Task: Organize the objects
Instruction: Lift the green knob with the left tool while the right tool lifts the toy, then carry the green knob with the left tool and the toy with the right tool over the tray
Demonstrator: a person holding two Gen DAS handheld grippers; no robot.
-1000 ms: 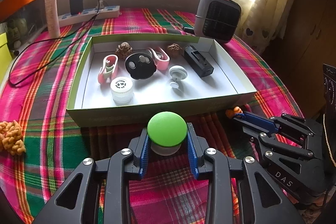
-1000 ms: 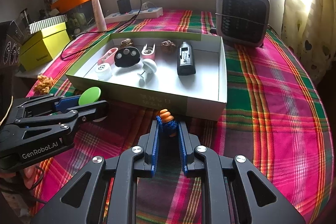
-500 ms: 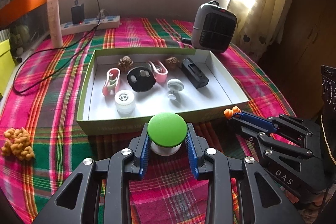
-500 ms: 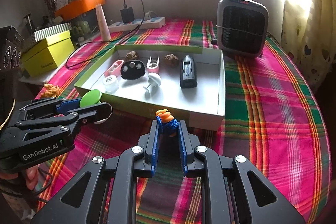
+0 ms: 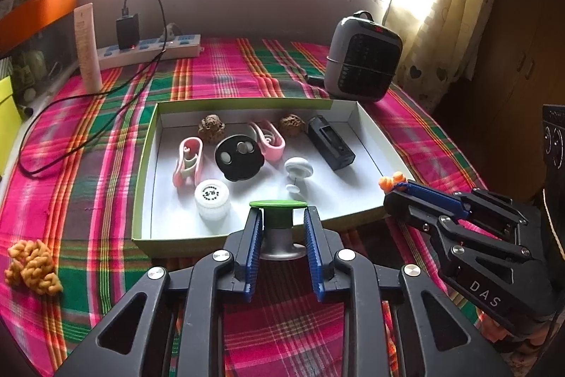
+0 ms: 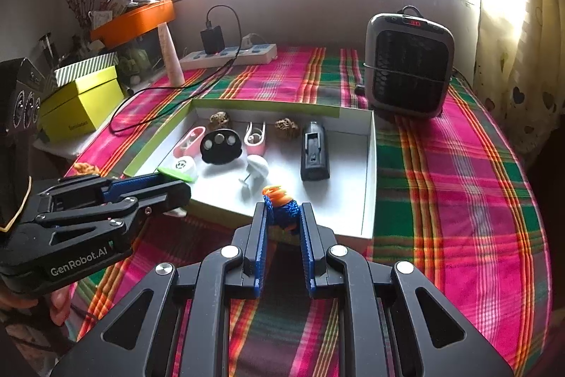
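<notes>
— What have you got in the left gripper (image 5: 280, 228)?

— I'm clamped on a green-capped knob (image 5: 278, 212). Its flat green top sits level above my blue pads (image 5: 255, 237), its grey foot below them. I'm holding it over the near wall of the tray (image 5: 183, 244), close to the near-left part where the white round jar (image 5: 211, 199) stands.

— And the right gripper (image 6: 281, 228)?

— Closed on a small knitted toy (image 6: 282, 205), blue body with an orange top poking above the fingers. It hangs over the tray's near edge, towards the right-hand side, with the white mushroom-shaped hook (image 6: 255, 169) just beyond it.

— What lies inside the tray?

— Along the far wall, two brown walnuts (image 5: 211, 127), one left of centre, one right of centre. In front of them, two pink clips (image 5: 188, 161), a black disc with three silvery spots (image 5: 239, 158) between them, and a black rectangular device (image 5: 330, 142) towards the right wall.

— Anything outside it?

— On the plaid cloth (image 5: 88, 136), an orange knitted piece (image 5: 32, 265) lies near the left edge, well apart from the tray. A grey heater (image 6: 408, 64) stands past the tray's far-right corner, and a white power strip (image 5: 150, 48) with a black charger runs along the far edge beside a pale tube (image 5: 88, 48) standing upright.
</notes>
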